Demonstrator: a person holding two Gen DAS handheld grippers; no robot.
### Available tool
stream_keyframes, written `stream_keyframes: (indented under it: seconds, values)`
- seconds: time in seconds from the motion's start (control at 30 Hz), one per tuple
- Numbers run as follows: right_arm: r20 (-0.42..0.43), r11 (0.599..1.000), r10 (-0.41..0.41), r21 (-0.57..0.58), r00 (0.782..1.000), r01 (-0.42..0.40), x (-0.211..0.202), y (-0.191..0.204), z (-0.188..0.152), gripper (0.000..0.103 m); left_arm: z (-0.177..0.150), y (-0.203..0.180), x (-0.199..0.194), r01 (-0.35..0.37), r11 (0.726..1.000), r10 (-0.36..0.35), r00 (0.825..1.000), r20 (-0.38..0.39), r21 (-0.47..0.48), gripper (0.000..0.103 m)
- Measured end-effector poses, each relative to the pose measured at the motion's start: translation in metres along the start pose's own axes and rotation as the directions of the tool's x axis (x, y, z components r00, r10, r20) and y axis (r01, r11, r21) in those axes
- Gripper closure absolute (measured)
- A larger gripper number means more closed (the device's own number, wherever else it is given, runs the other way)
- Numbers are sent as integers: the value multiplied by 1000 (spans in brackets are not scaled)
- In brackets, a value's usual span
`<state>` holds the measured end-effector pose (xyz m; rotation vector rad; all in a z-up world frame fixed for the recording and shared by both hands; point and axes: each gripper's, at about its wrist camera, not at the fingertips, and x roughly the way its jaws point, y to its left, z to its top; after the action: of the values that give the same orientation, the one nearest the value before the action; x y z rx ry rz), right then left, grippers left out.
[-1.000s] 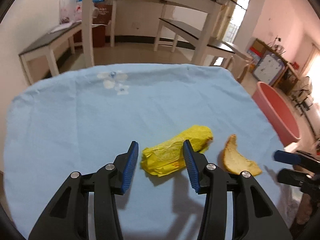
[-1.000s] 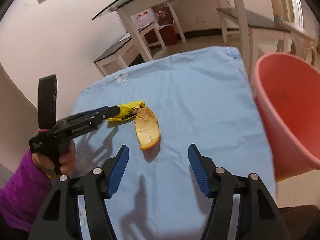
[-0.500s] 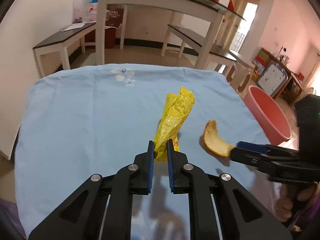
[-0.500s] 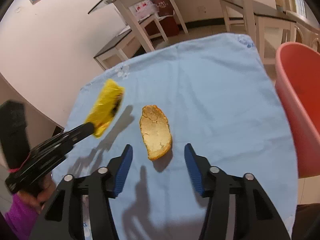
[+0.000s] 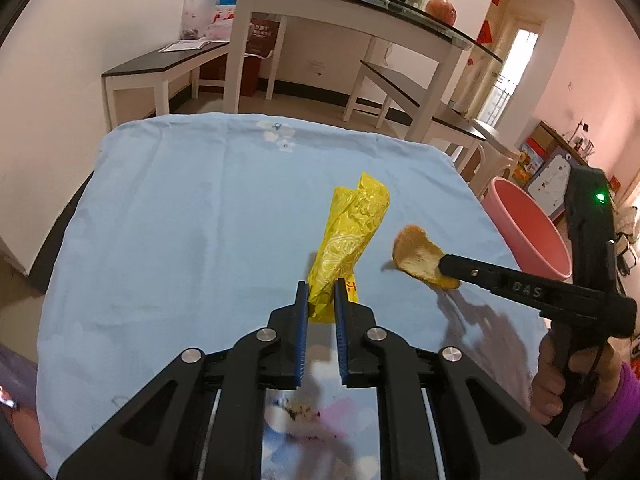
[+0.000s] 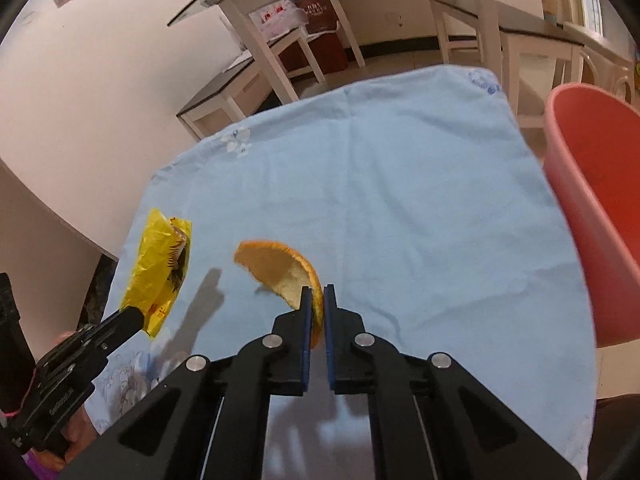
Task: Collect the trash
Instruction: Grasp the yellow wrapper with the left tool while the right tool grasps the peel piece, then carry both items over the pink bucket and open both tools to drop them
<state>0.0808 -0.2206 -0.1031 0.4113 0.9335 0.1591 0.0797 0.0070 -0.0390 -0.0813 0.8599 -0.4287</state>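
Your left gripper (image 5: 321, 294) is clamped on the lower end of the yellow wrapper (image 5: 350, 236), lifted off the blue cloth (image 5: 200, 220). Your right gripper (image 6: 318, 312) pinches the orange peel (image 6: 280, 266) by its near edge. Carry both right, over the pink bin (image 6: 596, 192); keep both grips firm until above its rim.

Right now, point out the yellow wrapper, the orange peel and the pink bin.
yellow wrapper (image 5: 352, 236), left wrist view, middle of the crumpled plastic.
orange peel (image 6: 280, 268), right wrist view, pale inner side.
pink bin (image 6: 592, 168), right wrist view, inner wall.
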Motion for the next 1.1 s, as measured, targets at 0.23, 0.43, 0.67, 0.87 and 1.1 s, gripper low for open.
stream_keyframes:
  seconds: [0.23, 0.43, 0.67, 0.87, 1.1]
  values:
    - [44, 999, -8, -43, 999, 10, -32, 1, -16, 98, -5, -6, -12, 1, 999, 0, 1000, 31, -42, 91]
    - [89, 999, -10, -46, 996, 15, -60, -6, -29, 98, -7, -24, -17, -7, 999, 9, 999, 46, -47, 91]
    - [141, 999, -26, -21, 990, 29, -88, -28, -35, 98, -6, -62, -15, -4, 1000, 5, 998, 62, -12, 91]
    - [212, 998, -66, 33, 975, 60, -117, -60, -34, 98, 0, -105, -6, 9, 999, -12, 998, 68, 40, 91]
    - [278, 986, -149, 120, 949, 120, -148, -110, -28, 98, 12, -162, 10, 54, 992, -63, 996, 68, 117, 91]
